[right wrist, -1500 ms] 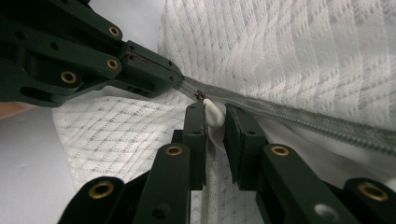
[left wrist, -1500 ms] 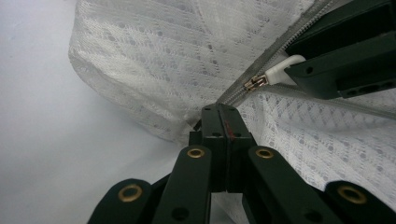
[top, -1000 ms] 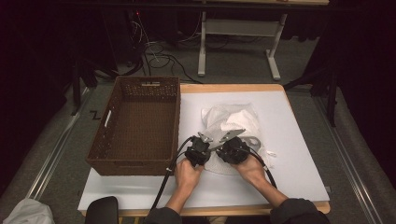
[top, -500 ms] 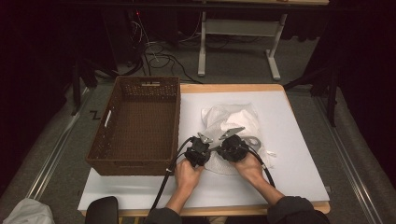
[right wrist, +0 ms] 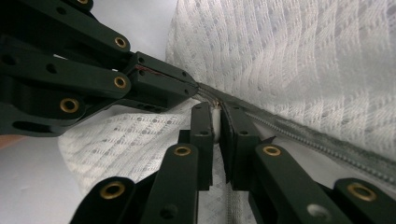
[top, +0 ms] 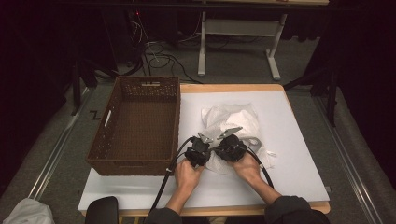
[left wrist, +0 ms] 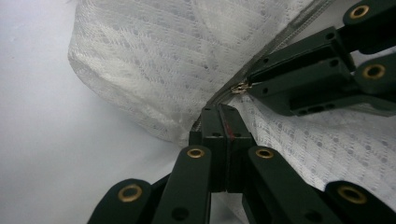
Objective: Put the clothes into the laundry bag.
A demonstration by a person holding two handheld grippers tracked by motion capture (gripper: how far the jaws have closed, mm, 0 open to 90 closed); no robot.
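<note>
On the surface right of the basket (top: 140, 126) lies the mesh laundry bag (top: 233, 119). The left gripper (left wrist: 219, 122) pinches its zipper seam; the right gripper (right wrist: 217, 116), jaws just closing, now pinches the zipper pull (right wrist: 216, 122), ready to slide.

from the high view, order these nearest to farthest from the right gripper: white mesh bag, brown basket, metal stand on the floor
1. white mesh bag, right under the right gripper
2. brown basket, on the table's left side
3. metal stand, on the floor beyond the table's far edge
</note>
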